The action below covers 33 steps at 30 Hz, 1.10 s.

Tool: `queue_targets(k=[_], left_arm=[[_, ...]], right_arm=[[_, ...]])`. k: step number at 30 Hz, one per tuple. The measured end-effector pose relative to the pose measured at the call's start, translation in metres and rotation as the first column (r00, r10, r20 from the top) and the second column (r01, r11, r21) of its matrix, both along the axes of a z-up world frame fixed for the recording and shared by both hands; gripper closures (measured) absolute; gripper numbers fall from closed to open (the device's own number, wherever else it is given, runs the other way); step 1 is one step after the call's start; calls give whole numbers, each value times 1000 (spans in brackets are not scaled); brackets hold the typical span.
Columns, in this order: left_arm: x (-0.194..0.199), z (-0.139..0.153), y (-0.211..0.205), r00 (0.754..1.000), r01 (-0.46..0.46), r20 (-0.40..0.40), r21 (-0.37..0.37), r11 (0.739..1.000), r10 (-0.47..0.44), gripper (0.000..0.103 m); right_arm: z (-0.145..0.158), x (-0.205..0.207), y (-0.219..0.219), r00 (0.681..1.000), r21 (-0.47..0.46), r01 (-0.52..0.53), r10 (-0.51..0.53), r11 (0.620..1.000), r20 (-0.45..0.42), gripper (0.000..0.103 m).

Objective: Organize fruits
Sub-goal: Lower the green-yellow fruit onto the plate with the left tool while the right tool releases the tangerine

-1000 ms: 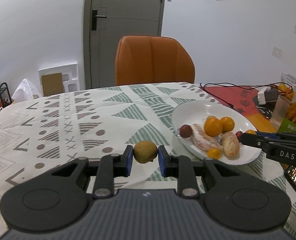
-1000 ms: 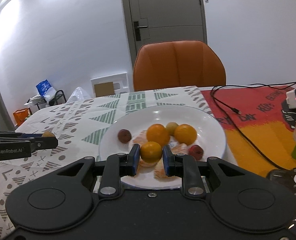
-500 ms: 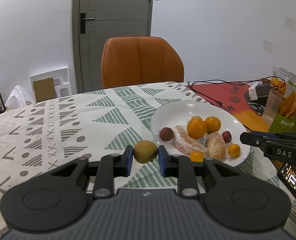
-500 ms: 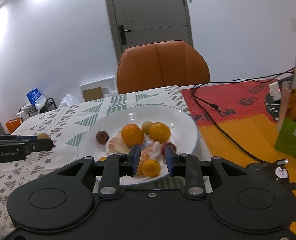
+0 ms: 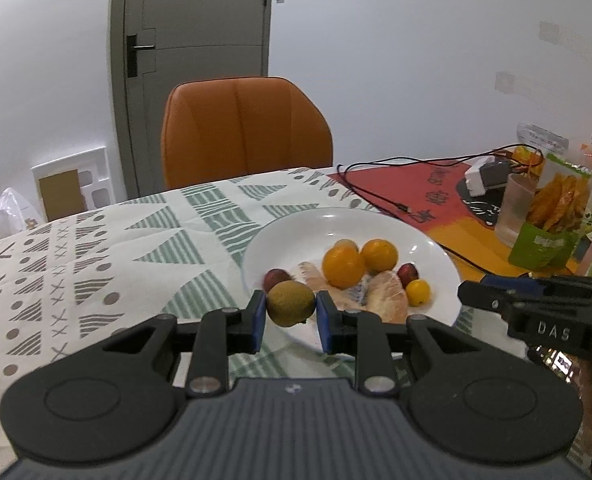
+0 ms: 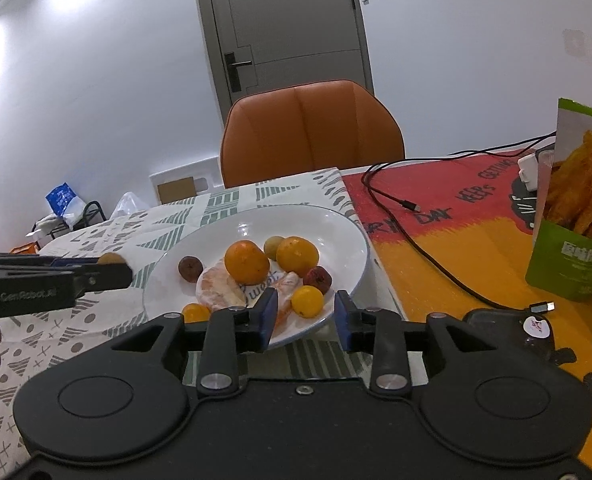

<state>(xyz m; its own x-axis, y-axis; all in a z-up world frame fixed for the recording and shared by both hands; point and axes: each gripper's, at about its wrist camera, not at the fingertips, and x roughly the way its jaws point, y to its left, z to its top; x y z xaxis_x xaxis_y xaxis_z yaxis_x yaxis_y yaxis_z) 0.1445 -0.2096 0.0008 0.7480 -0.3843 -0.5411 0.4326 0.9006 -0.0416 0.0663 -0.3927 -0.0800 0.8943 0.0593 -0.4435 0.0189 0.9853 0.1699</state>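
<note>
on the patterned tablecloth (image 5: 96, 248) stands a white plate (image 5: 436, 256) with fruits. the left gripper (image 5: 288, 314) is clamped on a brown-green kiwi (image 5: 290, 307); its two blue pads press the fruit from both sides. in the left view the kiwi is held at the near left edge of the plate, in front of a dark red fruit (image 5: 277, 278); whether it is over the rim or just before it, i cannot tell.

the right gripper (image 6: 303, 316) has its jaws apart and nothing is between the pads. it is at the near rim of the plate, and a small yellow fruit (image 6: 307, 300) lies on the plate just in front of the gap, not touching the pads.

on the plate there are also two oranges (image 6: 247, 262) side by side, a small green-yellow fruit (image 6: 273, 246) behind them, peeled citrus pieces (image 6: 216, 292), a second dark red fruit (image 6: 317, 279) and another small yellow fruit (image 6: 196, 313) at the near left edge.

right of the plate lies a red and orange mat (image 6: 448, 248) with a black cable (image 6: 396, 200) across it. a green snack bag (image 6: 576, 216) stands on the right. behind the table is an orange chair (image 5: 246, 130) and a grey door (image 5: 200, 40).
</note>
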Motion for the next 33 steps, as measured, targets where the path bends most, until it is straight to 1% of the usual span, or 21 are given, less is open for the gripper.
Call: queue_targets(k=[5, 9, 13, 14, 15, 16, 21, 26, 33], left_arm=[[0, 1, -15, 999, 34, 2, 4, 999, -34, 78], [-1, 2, -29, 998, 64, 10, 21, 998, -64, 78], [-2, 3, -39, 997, 77, 20, 30, 997, -77, 78], [-3, 3, -41, 997, 76, 23, 33, 997, -76, 78], [-2, 4, -42, 997, 72, 22, 32, 997, -73, 77], [-2, 5, -41, 997, 67, 24, 30, 997, -68, 74], [-1, 6, -35, 999, 37, 23, 46, 998, -38, 73], [-1, 7, -23, 1000, -1, 19, 61, 998, 0, 70], [-7, 7, -2, 999, -50, 26, 74, 996, 48, 57]], right_arm=[[0, -1, -1, 1000, 9, 0, 0, 1000, 5, 70], [-1, -4, -6, 1000, 33, 0, -1, 999, 15, 70], [-1, -7, -12, 1000, 47, 1, -1, 999, 18, 69], [-1, -7, -14, 1000, 50, 4, -5, 999, 19, 68], [0, -8, -15, 1000, 55, 6, -7, 998, 21, 66], [0, -9, -16, 1000, 56, 8, -9, 998, 23, 66], [0, -11, -16, 1000, 64, 4, -6, 998, 24, 65], [-3, -8, -7, 1000, 67, -20, 19, 998, 16, 65], [-1, -6, 8, 998, 62, -58, 57, 996, 18, 60]])
